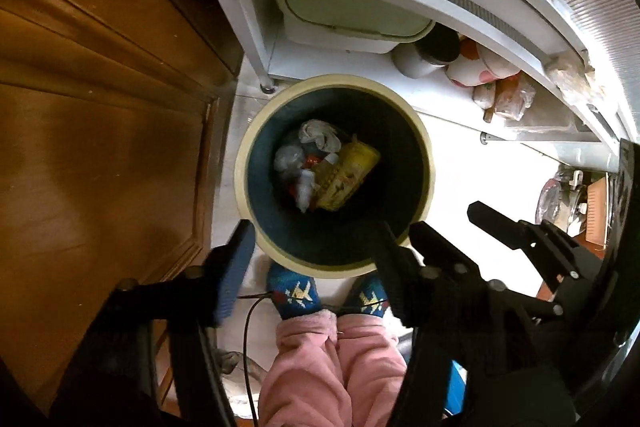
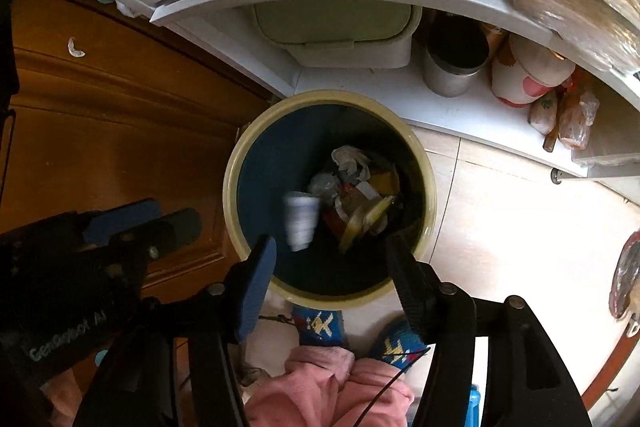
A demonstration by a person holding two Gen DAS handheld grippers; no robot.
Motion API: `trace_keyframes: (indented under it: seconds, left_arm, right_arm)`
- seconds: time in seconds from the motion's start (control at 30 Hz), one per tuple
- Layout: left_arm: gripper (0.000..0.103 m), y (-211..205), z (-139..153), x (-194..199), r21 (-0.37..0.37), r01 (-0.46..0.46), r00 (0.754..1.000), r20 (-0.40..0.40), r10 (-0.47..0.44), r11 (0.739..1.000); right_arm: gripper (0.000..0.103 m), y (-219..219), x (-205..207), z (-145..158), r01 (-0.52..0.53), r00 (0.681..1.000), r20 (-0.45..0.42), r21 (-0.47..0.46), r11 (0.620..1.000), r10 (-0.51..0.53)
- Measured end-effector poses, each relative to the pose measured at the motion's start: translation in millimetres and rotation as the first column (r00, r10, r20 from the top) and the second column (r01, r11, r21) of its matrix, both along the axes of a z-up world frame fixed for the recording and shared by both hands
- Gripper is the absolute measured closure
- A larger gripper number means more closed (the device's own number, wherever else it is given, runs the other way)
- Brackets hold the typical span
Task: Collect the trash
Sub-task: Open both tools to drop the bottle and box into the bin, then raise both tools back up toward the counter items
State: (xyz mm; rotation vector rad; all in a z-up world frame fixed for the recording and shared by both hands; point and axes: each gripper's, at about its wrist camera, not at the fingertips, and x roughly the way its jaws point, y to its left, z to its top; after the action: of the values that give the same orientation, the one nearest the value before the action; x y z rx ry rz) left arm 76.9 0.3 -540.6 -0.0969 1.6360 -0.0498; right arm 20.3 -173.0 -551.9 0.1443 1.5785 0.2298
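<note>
White floor (image 2: 500, 227) lay under a round bin (image 2: 240, 163) full of trash (image 1: 328, 163). Both the left gripper (image 1: 316, 239) and right gripper (image 2: 332, 255) hung above it, jaws spread. One blurry cup (image 2: 301, 223) was inside the bin's opening.

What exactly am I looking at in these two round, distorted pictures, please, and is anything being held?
There is no robot here: a person holds a black two-finger gripper in each hand, and a fisheye camera on each looks down along its fingers. One picture comes from the left gripper, the other from the right gripper. Both hang over a round bin with a cream rim and dark blue inside, standing on a pale tiled floor. Inside lie crumpled white tissues and a yellow wrapper. Both grippers are open and hold nothing. In the right view a blurred white paper cup appears to be dropping into the bin. Below are the person's pink trousers and blue patterned socks.
</note>
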Motion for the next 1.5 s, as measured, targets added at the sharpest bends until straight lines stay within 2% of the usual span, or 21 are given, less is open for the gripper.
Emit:
trace_keyframes:
  seconds: [0.2,0.37,0.63,0.87,1.1,1.2,1.37,1.5]
  left_arm:
    - [0.045,2.2,13.7,-1.7,0.016,0.005,1.000,0.013,-0.006,1.000]
    - [0.045,2.2,37.6,-3.4,0.025,0.007,0.999,0.037,-0.008,1.000]
    - [0.045,0.8,98.8,-13.9,0.035,0.019,0.997,0.069,-0.022,0.999]
    - [0.045,-2.8,174.2,-27.3,0.027,0.049,0.994,0.095,-0.052,0.998]
    - [0.045,-5.5,264.4,-46.6,-0.039,0.070,0.992,0.112,-0.066,0.997]
    - [0.045,-7.5,301.6,-53.6,-0.043,0.101,0.987,0.129,-0.095,0.994]
    - [0.045,-0.4,361.8,-59.3,-0.031,0.140,0.975,0.179,-0.133,0.990]
    - [0.045,10.7,414.0,-53.5,-0.023,0.152,0.958,0.251,-0.141,0.988]
  right_arm:
    - [0.042,-1.1,-1.4,10.9,-0.010,1.000,0.015,-0.009,1.000,0.010]
    - [0.042,-4.5,-1.7,29.7,-0.004,1.000,0.027,-0.019,1.000,0.005]
    - [0.042,-14.4,-7.1,89.9,0.015,0.998,0.056,-0.055,0.998,-0.012]
    - [0.039,-18.4,-17.2,168.7,-0.003,0.995,0.098,-0.105,0.994,0.013]
    - [0.039,-22.5,-29.6,265.3,0.007,0.990,0.138,-0.117,0.993,0.009]
    - [0.039,-20.9,-35.5,306.9,0.001,0.987,0.160,-0.112,0.994,0.017]
    - [0.039,-16.1,-45.9,370.3,-0.012,0.981,0.191,-0.110,0.994,0.033]
    - [0.039,-10.9,-50.5,416.2,-0.007,0.976,0.216,-0.088,0.996,0.026]
